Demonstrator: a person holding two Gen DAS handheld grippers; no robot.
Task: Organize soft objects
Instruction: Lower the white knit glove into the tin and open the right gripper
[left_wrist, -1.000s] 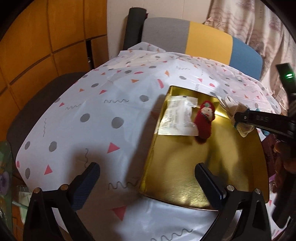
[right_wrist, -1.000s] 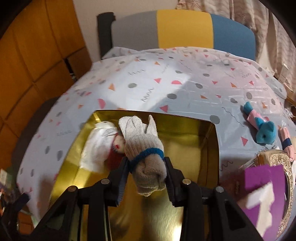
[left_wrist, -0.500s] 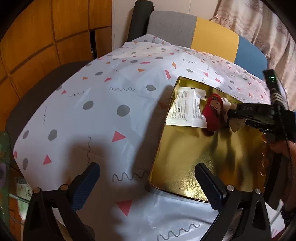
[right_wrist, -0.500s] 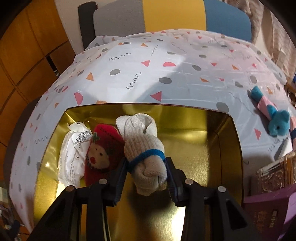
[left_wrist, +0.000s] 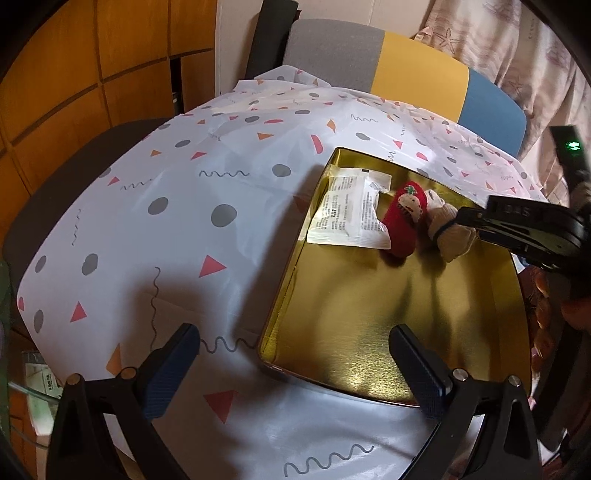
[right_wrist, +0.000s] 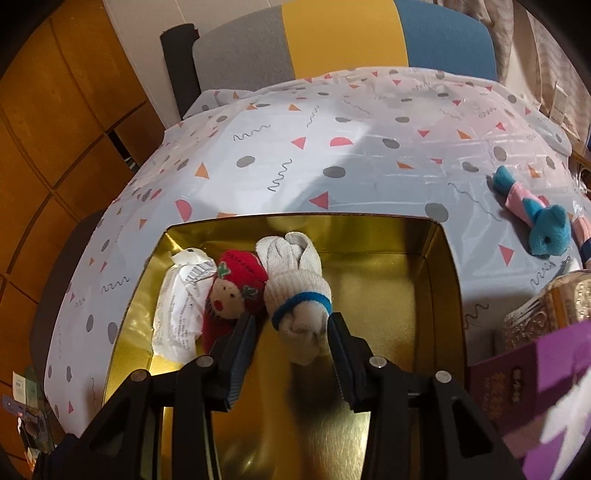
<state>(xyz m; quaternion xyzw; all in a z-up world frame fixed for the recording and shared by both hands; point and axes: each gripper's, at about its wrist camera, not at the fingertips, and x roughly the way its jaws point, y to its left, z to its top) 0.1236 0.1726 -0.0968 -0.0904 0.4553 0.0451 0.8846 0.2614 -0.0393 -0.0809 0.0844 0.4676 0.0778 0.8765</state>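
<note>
Spread over the table, the dotted tablecloth carries a gold tin, and my right gripper reaches into it. Its jaws have just been opening: the rolled beige sock sits between them on the tin floor, a gap showing at the left pad. I see a red doll touching the sock and a white packet beyond. My left gripper hovers wide apart, empty, over the tin's near edge. Off to the right lies a blue plush toy on the cloth.
</note>
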